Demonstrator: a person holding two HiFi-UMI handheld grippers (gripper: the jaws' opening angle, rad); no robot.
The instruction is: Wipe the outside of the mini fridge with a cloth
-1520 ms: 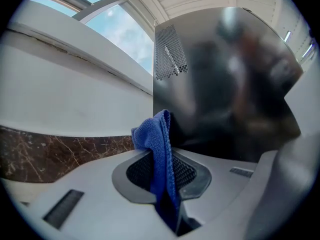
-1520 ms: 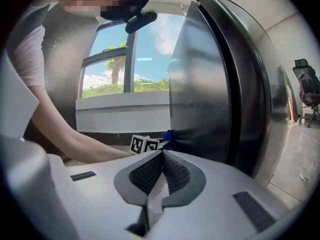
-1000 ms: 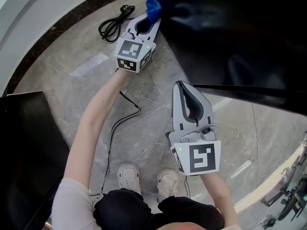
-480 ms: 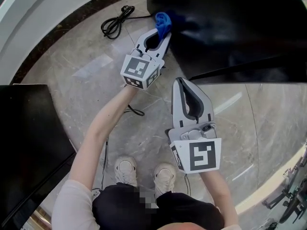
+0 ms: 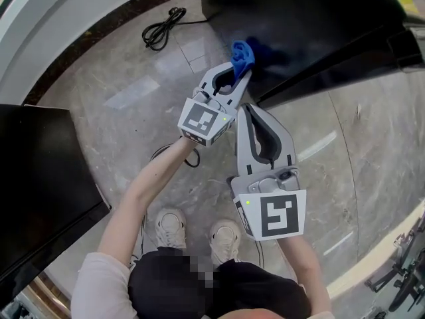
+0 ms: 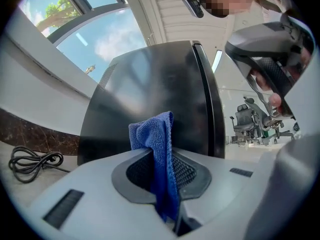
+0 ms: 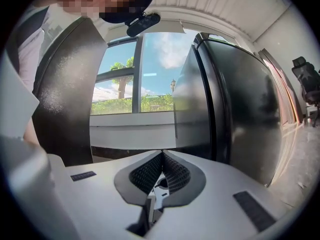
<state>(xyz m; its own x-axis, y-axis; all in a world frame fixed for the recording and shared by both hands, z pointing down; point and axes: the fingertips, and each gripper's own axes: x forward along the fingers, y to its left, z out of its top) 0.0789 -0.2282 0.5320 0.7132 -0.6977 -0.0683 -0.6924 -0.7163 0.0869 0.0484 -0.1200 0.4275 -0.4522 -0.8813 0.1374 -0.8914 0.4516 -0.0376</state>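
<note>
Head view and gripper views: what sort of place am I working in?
Probably an office or showroom-type interior, judging by the polished stone-look floor, a large window onto trees and sky, and office chairs standing beyond the mini fridge.

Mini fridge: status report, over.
Left gripper shut on blue cloth, at mini fridge side. Right gripper shut, empty. Cable on floor, off left.
</note>
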